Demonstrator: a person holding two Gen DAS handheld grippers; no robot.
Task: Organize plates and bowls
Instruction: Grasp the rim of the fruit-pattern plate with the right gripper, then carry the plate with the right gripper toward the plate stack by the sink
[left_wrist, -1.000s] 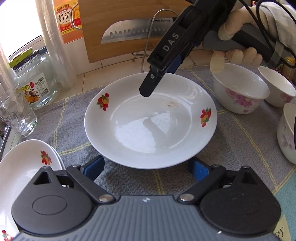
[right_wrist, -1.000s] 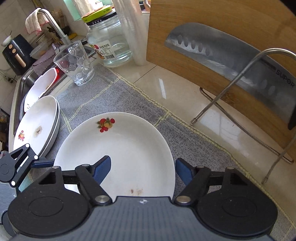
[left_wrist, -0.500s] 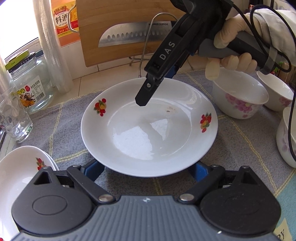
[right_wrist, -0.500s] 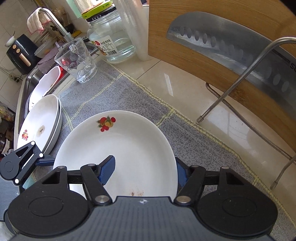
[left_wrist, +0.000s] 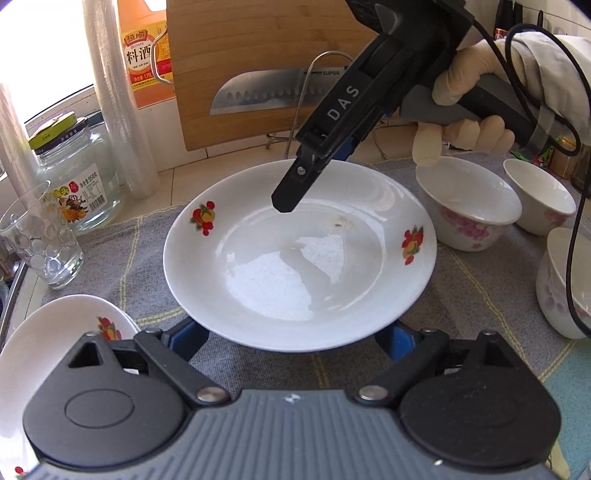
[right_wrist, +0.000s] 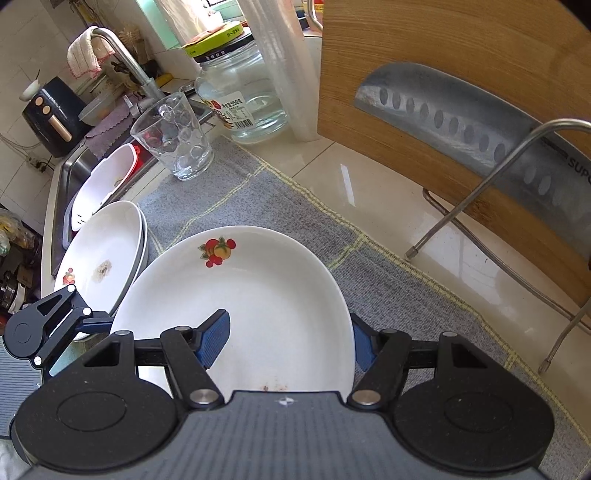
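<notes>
At 12 o'clock in the left wrist view, the fruit-print plate (left_wrist: 299, 254) lies flat on the grey cloth (left_wrist: 122, 254) covering the surface. The left hand-held gripper (left_wrist: 295, 338) sits at the plate's 6 o'clock rim, fingers spread wide, touching nothing visibly. The right hand-held gripper (left_wrist: 291, 195) reaches in from 1 o'clock over the far rim. Being round, the plate has no long axis; it faces upward. Floral bowls (left_wrist: 467, 206) stand at 3 o'clock, and stacked plates (left_wrist: 55, 350) lie at 8 o'clock.

From the right wrist view, the right hand-held gripper (right_wrist: 290, 343) straddles the plate (right_wrist: 240, 306) rim: one finger inside the well, the other outside. The jaws stand apart, not yet clamped. The stacked plates (right_wrist: 103, 251) lie at 10 o'clock, just beside the plate. Judgement: the right hand is better placed to grasp; closing on the rim comes next.
</notes>
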